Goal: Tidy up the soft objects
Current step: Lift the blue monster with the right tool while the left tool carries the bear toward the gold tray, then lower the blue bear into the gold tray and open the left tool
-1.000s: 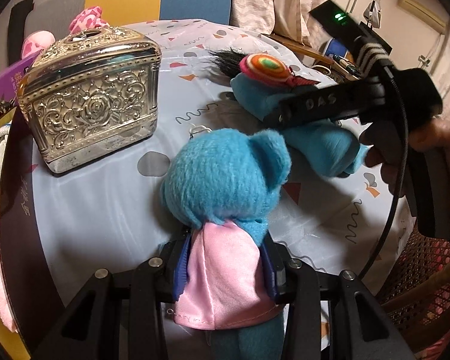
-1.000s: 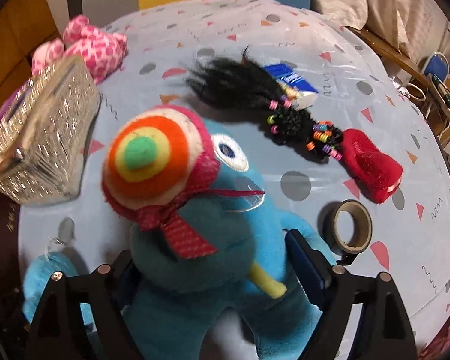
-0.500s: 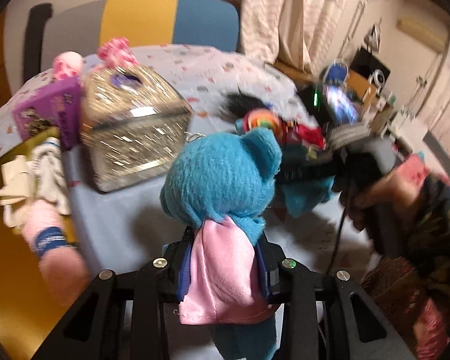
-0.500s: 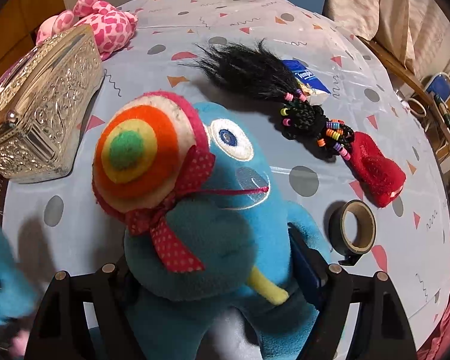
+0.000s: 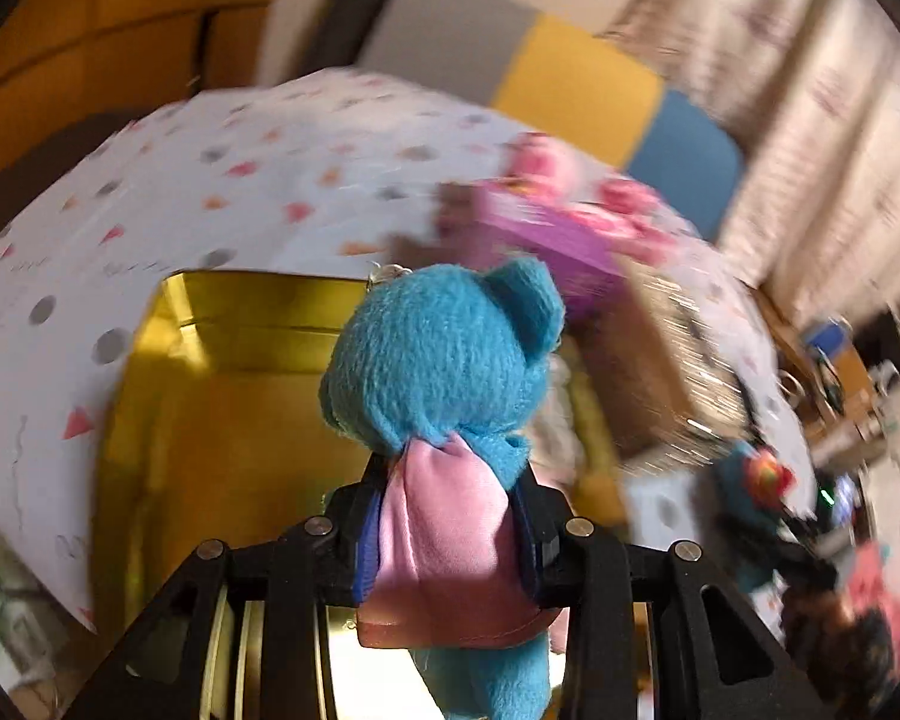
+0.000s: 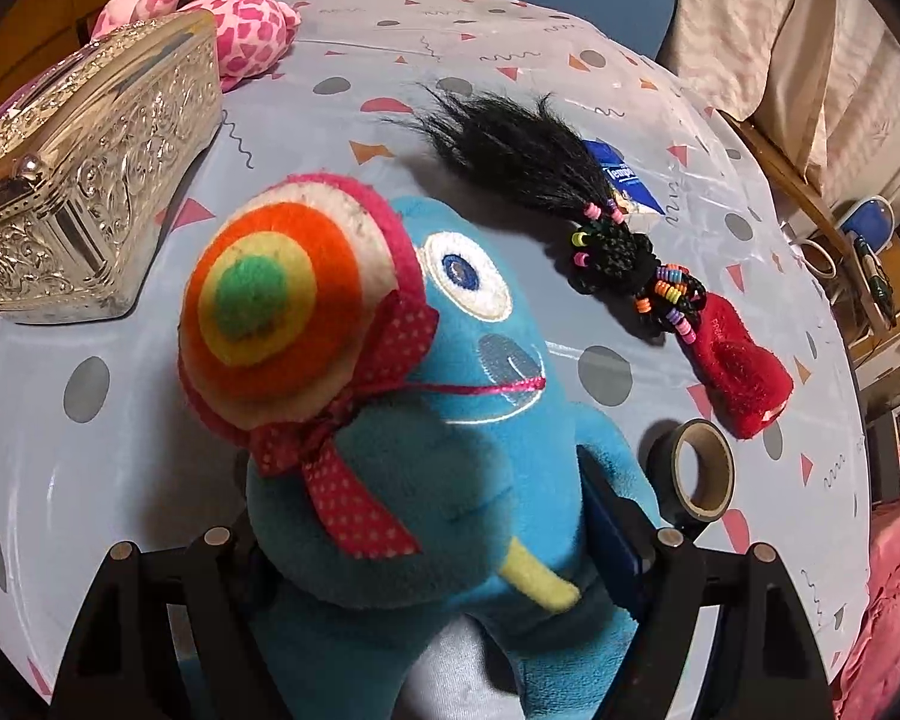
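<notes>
**Both tongs loaded, left one over the gold tin**

Left gripper (image 5: 447, 531): closed on the bear (image 5: 444, 360), pads pinching its pink cape, head pointing away from you. The left view is motion-blurred, so treat details as rough. The bear hangs above the open gold tin (image 5: 222, 408); some pale items sit at the tin's right edge, can't tell what. Purple box (image 5: 546, 234) and the silver box lie further right, smeared.

Right gripper (image 6: 426, 546): closed on the monster (image 6: 450, 438) around its body, felt lollipop (image 6: 276, 312) tied at its head. It's held above the table (image 6: 390, 42), not set down as far as I can tell. Beyond it: silver box (image 6: 96, 192) to the left, pink plush (image 6: 234, 12) behind that, black wig (image 6: 528, 156) with beads, red pouch (image 6: 738, 372), tape roll (image 6: 702, 468) just beside your right finger.

Step, my read: bear drop-off into the tin, monster queued.

Next move needs: centre the bear over the tin's bare floor, lower, then open. Cape is slick, so expect it to slip out unevenly. Then bring the monster over; it's bulkier, check it fits beside the bear.
</notes>
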`<state>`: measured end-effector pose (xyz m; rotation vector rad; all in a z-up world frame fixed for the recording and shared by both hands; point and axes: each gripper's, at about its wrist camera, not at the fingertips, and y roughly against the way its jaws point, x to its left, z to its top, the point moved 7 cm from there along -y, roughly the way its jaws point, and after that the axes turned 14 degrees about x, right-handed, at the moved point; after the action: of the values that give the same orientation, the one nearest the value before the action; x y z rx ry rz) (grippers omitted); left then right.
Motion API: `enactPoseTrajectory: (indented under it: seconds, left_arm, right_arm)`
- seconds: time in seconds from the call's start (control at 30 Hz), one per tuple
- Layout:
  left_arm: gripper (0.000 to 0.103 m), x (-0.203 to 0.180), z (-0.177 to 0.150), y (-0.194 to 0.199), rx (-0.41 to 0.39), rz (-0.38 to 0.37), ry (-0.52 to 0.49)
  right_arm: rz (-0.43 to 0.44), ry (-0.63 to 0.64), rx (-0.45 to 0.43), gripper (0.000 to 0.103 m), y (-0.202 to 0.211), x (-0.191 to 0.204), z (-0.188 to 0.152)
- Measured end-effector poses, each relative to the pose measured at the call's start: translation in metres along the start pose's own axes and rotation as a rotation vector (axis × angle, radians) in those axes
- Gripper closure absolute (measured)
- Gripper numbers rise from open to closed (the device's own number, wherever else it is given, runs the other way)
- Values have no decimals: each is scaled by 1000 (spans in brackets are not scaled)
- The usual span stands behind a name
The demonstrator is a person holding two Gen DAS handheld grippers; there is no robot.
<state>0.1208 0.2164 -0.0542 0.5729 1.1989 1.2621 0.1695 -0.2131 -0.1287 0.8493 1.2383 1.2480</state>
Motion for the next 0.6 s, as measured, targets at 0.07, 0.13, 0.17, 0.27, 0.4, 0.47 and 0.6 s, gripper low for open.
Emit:
enactPoseTrajectory:
  seconds: [0.07, 0.13, 0.17, 0.27, 0.4, 0.47, 0.6]
  left_arm:
    - [67, 20, 13, -12, 20, 13, 50]
    - [67, 28, 21, -25, 38, 26, 59]
    - [66, 29, 26, -30, 39, 47, 57]
    - [62, 29, 39, -45, 74, 69, 35]
    - [53, 38, 52, -65, 87, 122, 30]
    - [47, 41, 56, -71, 89, 139, 36]
    - [36, 45, 54, -61, 48, 160, 54]
  right_arm:
    - [-5, 3, 0, 18, 0, 2, -1]
    - [-9, 5, 0, 18, 1, 3, -1]
    - [-11, 5, 0, 18, 1, 3, -1]
    - [-11, 8, -1, 18, 1, 3, -1]
    - [-15, 11, 0, 18, 1, 4, -2]
    - [-19, 13, 0, 18, 1, 4, -2]
    - [-22, 14, 2, 18, 1, 4, -2]
